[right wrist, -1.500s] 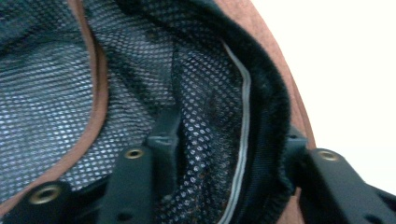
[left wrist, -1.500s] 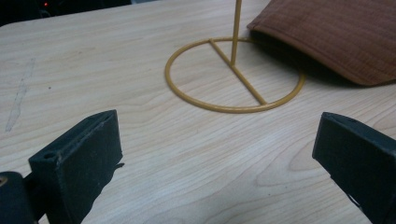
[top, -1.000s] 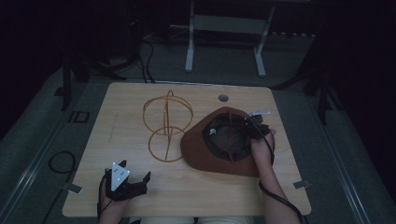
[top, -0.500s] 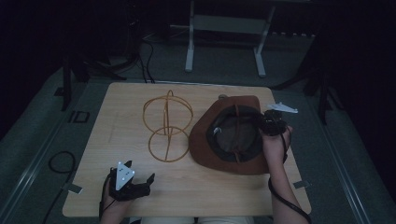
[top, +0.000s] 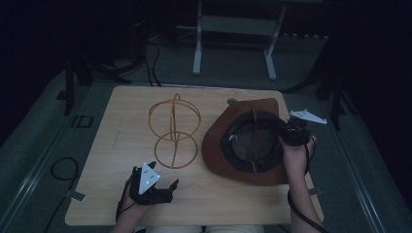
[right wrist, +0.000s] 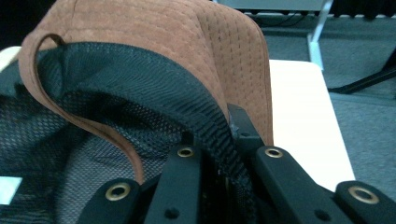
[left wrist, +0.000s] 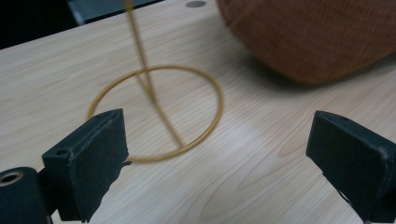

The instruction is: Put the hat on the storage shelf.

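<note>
Pinching the brown hat [top: 243, 141] at its right edge, the right claw [top: 286, 133] has its 2 jaws pressed together on the black mesh sweatband and the suede wall, as the right gripper view shows close up [right wrist: 229, 140]. The hat sits crown down and opening up on the right half of the wooden surface [top: 121, 126], tilted, with its brim [right wrist: 154, 28] curling up and over the lining beyond the right claw. Just left of the hat stands a gold wire hat stand [top: 174, 130], near it but apart. The left claw [top: 163, 187] hovers near the front edge of the surface, jaws spread wide with nothing between them; in the left gripper view the stand's round base ring [left wrist: 156, 112] lies just ahead of it, the hat's underside [left wrist: 317, 37] farther off.
</note>
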{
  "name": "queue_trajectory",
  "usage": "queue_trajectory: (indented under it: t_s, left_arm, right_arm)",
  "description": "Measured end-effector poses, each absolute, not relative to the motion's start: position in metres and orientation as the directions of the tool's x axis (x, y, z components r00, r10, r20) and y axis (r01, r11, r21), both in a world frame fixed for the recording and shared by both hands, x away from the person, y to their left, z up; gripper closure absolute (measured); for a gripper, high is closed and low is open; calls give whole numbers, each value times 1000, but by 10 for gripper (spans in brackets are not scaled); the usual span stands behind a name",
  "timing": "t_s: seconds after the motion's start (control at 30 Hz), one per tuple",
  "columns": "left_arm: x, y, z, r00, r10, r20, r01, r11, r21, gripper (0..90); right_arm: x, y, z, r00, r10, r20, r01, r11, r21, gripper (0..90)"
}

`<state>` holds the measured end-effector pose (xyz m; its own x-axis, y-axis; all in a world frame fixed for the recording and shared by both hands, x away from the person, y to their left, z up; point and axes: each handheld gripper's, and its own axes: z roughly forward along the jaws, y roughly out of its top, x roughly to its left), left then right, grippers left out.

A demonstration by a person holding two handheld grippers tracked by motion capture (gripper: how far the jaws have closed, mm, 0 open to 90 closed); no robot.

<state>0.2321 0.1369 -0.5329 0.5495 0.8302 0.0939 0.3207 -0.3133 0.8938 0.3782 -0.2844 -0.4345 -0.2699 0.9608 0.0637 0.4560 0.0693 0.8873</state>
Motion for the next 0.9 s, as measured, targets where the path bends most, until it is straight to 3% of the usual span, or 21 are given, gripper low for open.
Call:
queue_trajectory:
  t_s: [0.9]
  left_arm:
    - [287,30,-483,708,697,114,258,-405,877,77]
  right_arm:
    - [349,-305,-445,-275,958,87,438,44,898,845]
